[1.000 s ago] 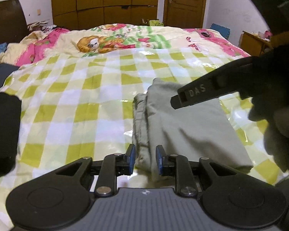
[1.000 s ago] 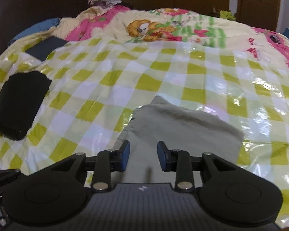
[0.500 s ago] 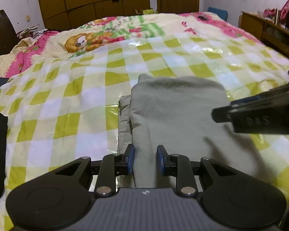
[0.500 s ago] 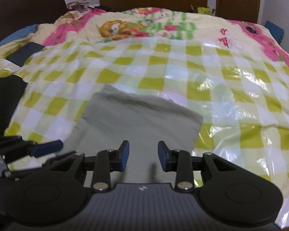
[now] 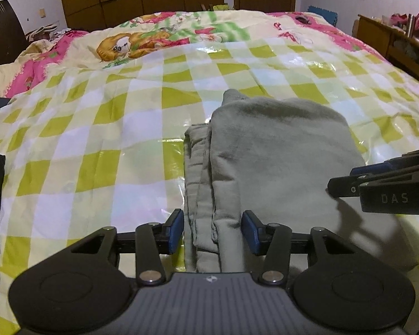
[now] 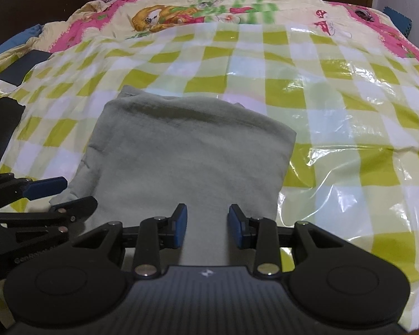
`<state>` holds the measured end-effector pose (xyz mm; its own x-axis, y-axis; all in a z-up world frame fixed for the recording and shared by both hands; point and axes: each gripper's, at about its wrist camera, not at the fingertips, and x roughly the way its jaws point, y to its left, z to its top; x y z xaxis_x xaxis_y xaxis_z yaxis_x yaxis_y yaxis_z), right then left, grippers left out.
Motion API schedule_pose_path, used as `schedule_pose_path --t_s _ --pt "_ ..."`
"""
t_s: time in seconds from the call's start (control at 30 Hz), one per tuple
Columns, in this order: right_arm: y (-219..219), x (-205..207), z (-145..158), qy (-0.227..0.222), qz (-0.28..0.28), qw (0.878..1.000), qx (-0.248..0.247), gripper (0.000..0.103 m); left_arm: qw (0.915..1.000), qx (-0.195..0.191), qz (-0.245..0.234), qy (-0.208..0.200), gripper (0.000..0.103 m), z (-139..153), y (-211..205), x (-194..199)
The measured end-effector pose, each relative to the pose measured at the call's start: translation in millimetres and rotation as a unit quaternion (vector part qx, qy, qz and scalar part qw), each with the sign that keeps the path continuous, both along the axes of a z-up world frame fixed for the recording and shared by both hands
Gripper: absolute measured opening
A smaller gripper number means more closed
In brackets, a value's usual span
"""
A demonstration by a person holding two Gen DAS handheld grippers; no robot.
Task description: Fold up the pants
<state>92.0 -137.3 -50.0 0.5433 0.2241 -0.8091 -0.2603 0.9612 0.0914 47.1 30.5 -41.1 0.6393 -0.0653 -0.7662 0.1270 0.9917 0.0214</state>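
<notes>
Pants (image 5: 276, 150), grey-green, folded into a thick bundle, lying on the checked plastic sheet (image 5: 103, 145) over the bed.

From the left wrist view: left claw (image 5: 212, 231) opening at this moment, blue pads now wide apart with the stacked left edge of the bundle between them, neither pad pressing on cloth; a second ago far narrower over that same edge. Likely a release, so the fold looks close to finished. Right claw (image 5: 346, 180) low at the right border now, beside the bundle; earlier higher and nearer the middle.

From the right wrist view: right claw (image 6: 207, 226) parted, hanging over the near edge of the pants (image 6: 187, 150), gripping nothing, width much as before. Bundle larger and closer than earlier. Left claw (image 6: 67, 192) showing at the left border, fingers (image 6: 44, 185) spread beside the bundle's corner.
</notes>
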Motion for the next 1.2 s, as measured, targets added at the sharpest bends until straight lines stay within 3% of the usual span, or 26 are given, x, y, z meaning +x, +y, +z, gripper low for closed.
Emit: schedule_pose_path --t_s 0.27,0.43,0.5,0.77,0.93,1.2 --pt "-4.4 -3.2 1.4 -0.003 -0.005 1.0 -0.007 0.04 0.9995 -0.001 0.007 -0.03 0.061 17.4 3.8 -6.7" --pt "-5.3 -7.6 2.3 -0.001 -0.006 1.0 -0.003 0.041 0.9997 0.024 0.002 -0.008 0.061 5.7 -1.6 2.5" --pt "-7.0 -9.0 3.5 -0.002 -0.008 1.0 -0.001 0.041 0.9999 0.013 0.006 0.008 0.062 -2.5 2.4 5.5" --pt "-16.8 -13.9 5.3 -0.002 -0.02 1.0 0.01 0.041 0.9997 0.02 0.002 -0.013 0.061 10.1 -0.8 -7.6" --pt "-25.3 -19.0 2.5 0.002 -0.034 0.999 0.024 0.045 0.9994 0.035 -0.006 -0.001 0.063 3.4 -1.0 -8.2" --pt "-50.9 -19.1 -2.6 0.014 -0.066 0.994 0.083 0.048 0.9999 -0.009 -0.006 -0.009 0.063 14.6 11.1 -9.7"
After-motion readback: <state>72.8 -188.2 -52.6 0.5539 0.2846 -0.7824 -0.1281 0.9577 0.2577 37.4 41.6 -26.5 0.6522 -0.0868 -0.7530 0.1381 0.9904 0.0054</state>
